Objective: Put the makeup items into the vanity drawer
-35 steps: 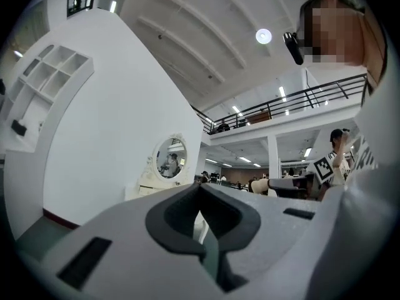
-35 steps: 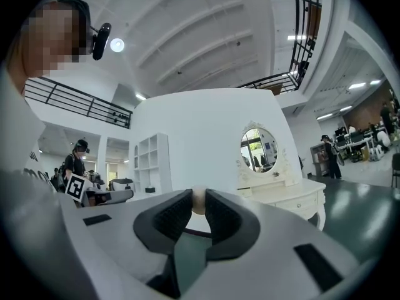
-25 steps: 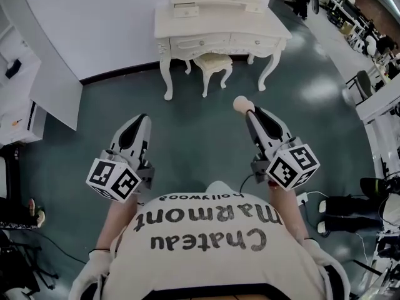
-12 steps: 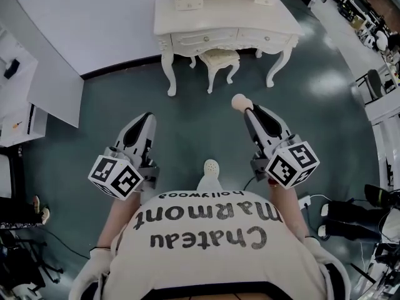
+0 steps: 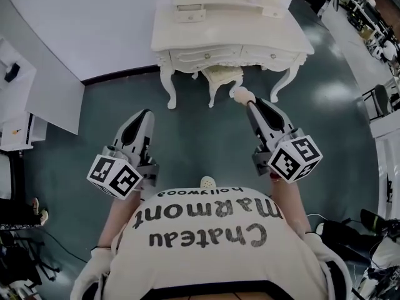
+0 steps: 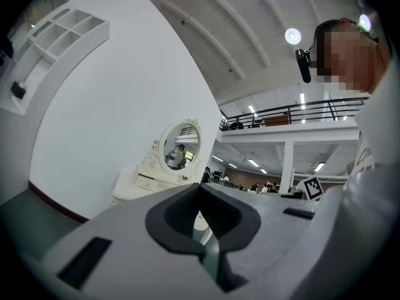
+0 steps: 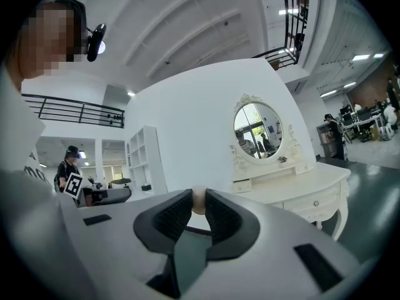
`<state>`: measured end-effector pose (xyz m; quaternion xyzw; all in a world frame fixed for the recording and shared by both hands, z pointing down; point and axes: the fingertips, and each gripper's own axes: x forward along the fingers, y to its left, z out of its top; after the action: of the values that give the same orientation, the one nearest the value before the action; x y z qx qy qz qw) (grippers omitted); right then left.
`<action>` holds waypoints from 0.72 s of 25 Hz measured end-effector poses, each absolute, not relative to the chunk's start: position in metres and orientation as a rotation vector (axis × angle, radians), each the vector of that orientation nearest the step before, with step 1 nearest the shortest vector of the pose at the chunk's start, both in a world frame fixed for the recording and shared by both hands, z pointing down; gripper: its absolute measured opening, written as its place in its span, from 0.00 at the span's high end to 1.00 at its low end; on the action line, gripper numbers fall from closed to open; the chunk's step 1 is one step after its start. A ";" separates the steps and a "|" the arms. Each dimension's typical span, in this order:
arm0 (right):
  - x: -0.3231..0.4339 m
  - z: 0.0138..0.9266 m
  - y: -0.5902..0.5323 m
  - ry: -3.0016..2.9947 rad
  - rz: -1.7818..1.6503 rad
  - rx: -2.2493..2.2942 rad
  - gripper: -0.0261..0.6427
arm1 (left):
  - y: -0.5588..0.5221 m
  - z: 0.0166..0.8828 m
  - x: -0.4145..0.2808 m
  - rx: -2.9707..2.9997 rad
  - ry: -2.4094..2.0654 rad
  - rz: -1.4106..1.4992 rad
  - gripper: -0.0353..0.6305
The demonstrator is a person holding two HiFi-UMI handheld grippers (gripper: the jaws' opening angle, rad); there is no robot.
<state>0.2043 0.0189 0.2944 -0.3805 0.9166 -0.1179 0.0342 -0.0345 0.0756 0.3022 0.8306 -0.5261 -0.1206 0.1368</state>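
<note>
**Puff Pinched Shallow**

The left gripper was pressed together, empty. The right gripper pinched a beige puff at its very tips. Well beyond both, past a stool, the vanity drawers were closed. So shallow a pinch could let the puff drop.

The left gripper has its two black jaws closed together, with nothing between them. Past it stands a white vanity with a round mirror, next to a big white wall.
</note>
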 end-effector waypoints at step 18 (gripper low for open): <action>0.212 0.322 -0.086 2.829 -0.489 -1.089 0.83 | -0.010 0.322 -0.036 2.277 -1.619 -0.402 0.94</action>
<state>0.2124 -0.0859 0.3224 -0.3545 0.9207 -0.1592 0.0356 -0.0361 -0.0103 0.3224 0.7964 -0.5664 -0.1405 0.1586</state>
